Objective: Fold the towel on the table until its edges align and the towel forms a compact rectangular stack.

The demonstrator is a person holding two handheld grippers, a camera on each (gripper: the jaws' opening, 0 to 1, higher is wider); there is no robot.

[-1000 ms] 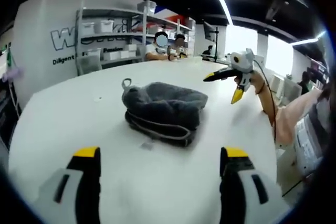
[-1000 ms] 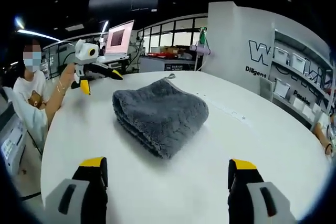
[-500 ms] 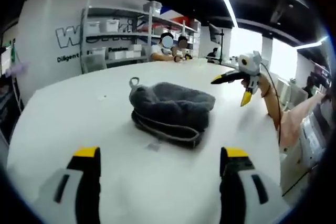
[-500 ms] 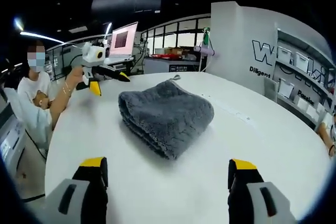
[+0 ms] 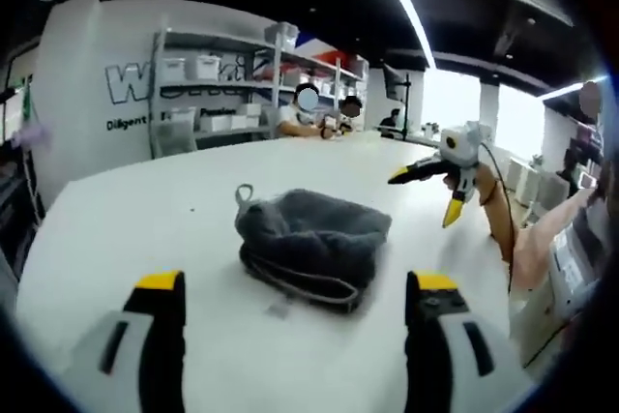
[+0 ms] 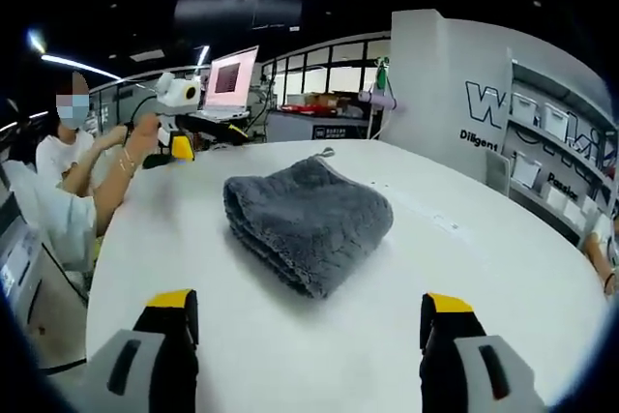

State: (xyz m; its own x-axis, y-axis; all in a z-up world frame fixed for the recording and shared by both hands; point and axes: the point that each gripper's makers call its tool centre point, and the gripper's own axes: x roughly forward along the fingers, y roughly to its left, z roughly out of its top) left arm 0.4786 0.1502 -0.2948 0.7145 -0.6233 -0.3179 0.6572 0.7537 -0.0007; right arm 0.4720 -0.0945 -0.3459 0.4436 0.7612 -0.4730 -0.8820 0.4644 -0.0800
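Observation:
A grey towel (image 5: 314, 239) lies folded in a thick, compact stack on the white table (image 5: 126, 210), its hanging loop (image 5: 242, 192) sticking up at one corner. My left gripper (image 5: 295, 282) hovers open a short way in front of the towel, nothing between its jaws. The right gripper (image 5: 426, 195), held in a hand, floats open to the right of the towel, clear of it. In the right gripper view the towel (image 6: 309, 220) sits mid-table (image 6: 503, 268), my right gripper (image 6: 309, 299) is open before it, and the left gripper (image 6: 172, 152) is beyond the towel's left side.
Shelves with white boxes (image 5: 208, 84) stand behind the table, and two people (image 5: 324, 113) sit at its far edge. A laptop (image 6: 235, 74) rests at the table's back. The person holding the grippers (image 6: 73, 181) is at the table's side.
Both views have shifted a little with the hands. The towel lies as before. In the right gripper view the left gripper has drawn back and turned; both grippers stay open.

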